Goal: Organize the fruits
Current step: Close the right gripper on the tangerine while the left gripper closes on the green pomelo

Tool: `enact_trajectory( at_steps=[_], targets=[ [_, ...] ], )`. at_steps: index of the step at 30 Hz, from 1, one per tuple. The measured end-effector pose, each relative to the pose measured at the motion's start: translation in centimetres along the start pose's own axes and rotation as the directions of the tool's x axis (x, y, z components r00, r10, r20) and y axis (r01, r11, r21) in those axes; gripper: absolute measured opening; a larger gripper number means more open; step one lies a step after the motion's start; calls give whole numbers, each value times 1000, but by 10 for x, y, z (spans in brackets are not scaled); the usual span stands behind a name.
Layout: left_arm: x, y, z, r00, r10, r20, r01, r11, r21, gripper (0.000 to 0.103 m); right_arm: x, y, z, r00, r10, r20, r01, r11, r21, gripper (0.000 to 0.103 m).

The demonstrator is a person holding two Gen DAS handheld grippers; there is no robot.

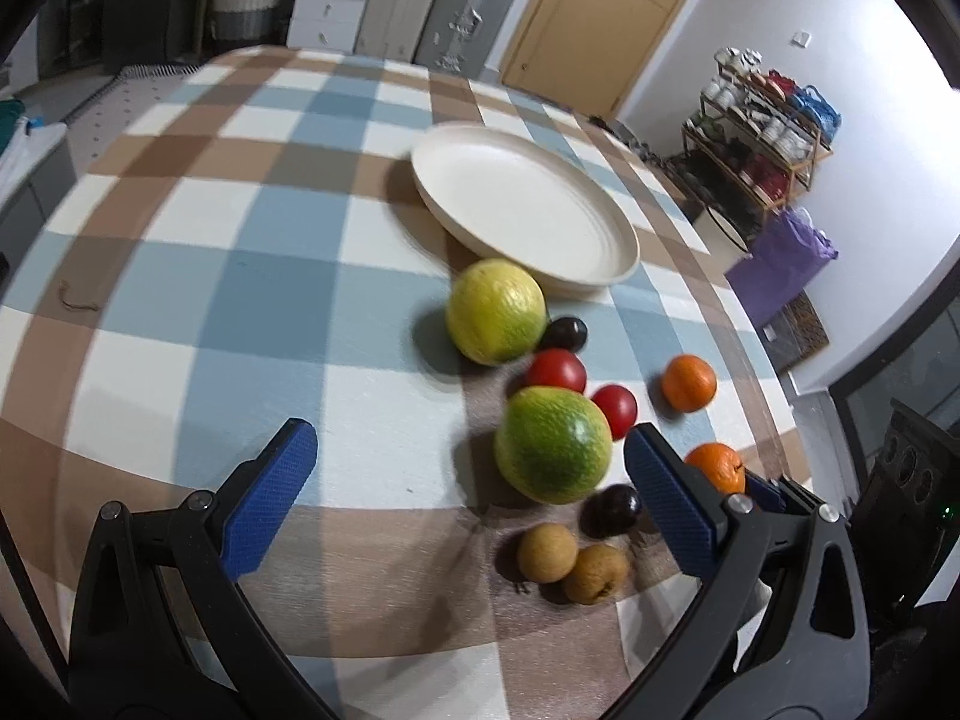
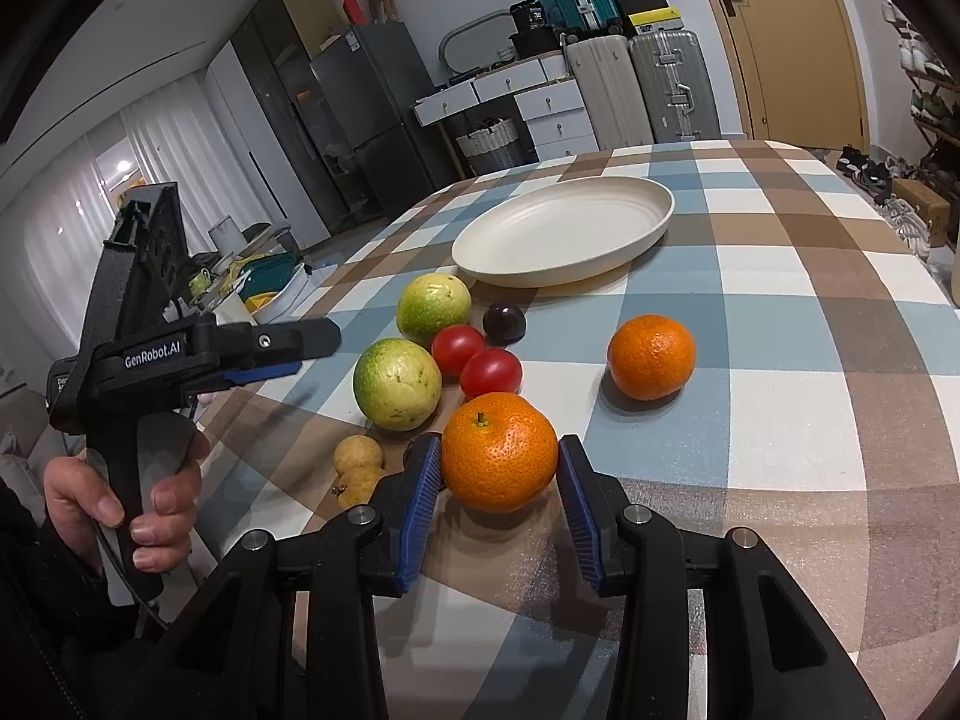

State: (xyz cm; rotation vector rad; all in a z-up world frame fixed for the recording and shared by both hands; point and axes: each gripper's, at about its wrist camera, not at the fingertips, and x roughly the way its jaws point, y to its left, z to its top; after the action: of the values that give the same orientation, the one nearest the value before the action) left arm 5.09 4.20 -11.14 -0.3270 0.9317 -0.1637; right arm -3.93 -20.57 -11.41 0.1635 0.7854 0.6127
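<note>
The left gripper (image 1: 468, 468) hovers with fingers spread wide and nothing between them; the near green fruit (image 1: 552, 444) lies just inside its right finger. The right gripper (image 2: 498, 498) brackets an orange (image 2: 499, 450) on the table (image 2: 780, 360), fingers spread, the left pad about touching and the right just clear. Beyond the fruit cluster the white plate (image 2: 564, 231) holds nothing. A second orange (image 2: 651, 356) sits apart to the right, with bare checked cloth around it.

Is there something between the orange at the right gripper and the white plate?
Yes. Two red tomatoes and a dark plum lie between the near orange and the plate; lifting over them avoids contact.
</note>
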Motion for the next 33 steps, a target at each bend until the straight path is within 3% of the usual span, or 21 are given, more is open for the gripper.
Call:
enact_trajectory(
  at_steps=[15,28,33],
  targets=[
    [24,-20,-3,998,-37,-55,39,999,37,101,-1,-13,-3,1000,12,3,-12,999,39,41],
    [36,-28,-4,993,-89,-79,93,994,59,71,0,-20,-3,1000,10,1,-10,999,49,41],
    [36,-27,-4,992,-98,-81,102,993,54,71,0,-21,-2,1000,2,-1,-2,999,52,41]
  ],
)
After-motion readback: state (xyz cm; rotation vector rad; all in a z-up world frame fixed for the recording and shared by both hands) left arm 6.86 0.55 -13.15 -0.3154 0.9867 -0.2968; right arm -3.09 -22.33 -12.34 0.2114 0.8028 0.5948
